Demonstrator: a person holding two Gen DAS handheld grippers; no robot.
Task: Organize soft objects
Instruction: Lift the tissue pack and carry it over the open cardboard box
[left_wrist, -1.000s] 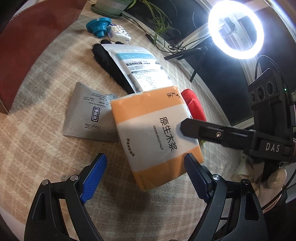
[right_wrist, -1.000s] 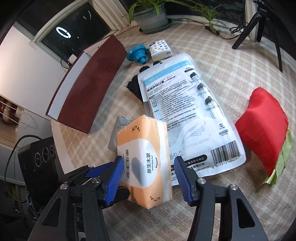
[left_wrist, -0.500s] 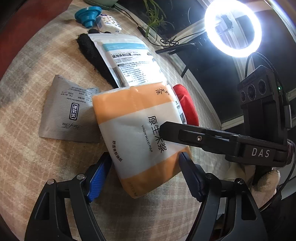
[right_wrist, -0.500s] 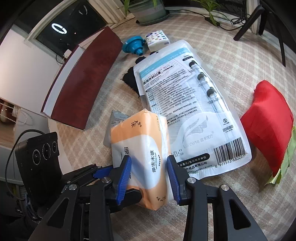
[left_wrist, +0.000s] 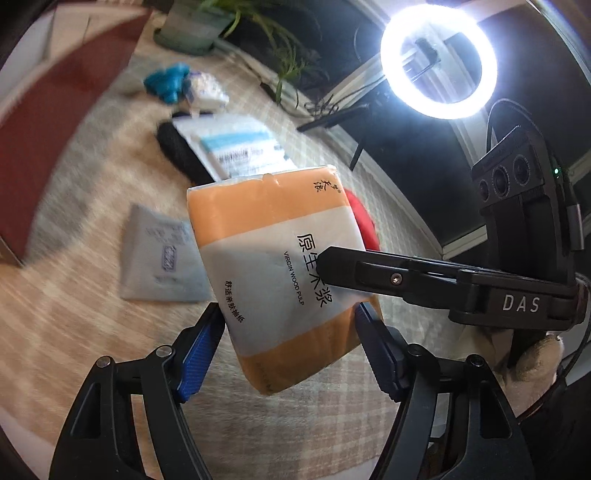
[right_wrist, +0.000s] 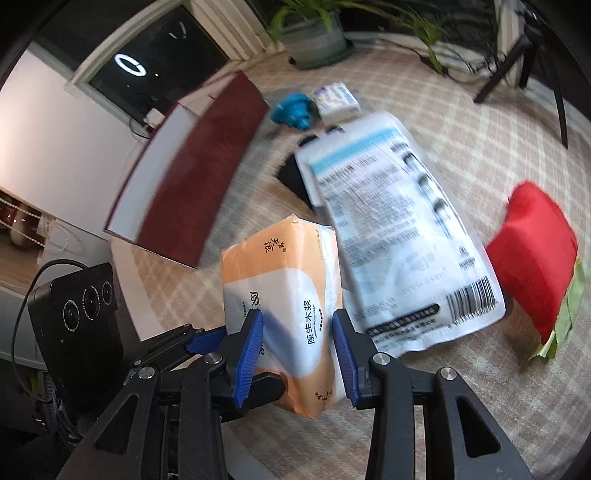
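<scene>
Between both claws, lifted off the checked table (right_wrist: 461, 398): orange-and-white tissue pack (left_wrist: 280, 266), printed "VIRGIN WOOD PULP" plus Chinese characters. Right claw (right_wrist: 298, 354) clamped on its narrow sides; left claw (left_wrist: 291, 354) closing, pads touching its lower end. "DAS" on right claw's body. Beyond, grey pouch (left_wrist: 162, 254), white barcode-printed bag (right_wrist: 399, 236) over something black, red cloth (right_wrist: 535, 254), blue item (right_wrist: 293, 110), maroon board (right_wrist: 192, 166).

Orange-and-white tissue pack (left_wrist: 280, 266) between closing left gripper (left_wrist: 286, 349) pads, right gripper (left_wrist: 325, 262) finger across its face.
</scene>
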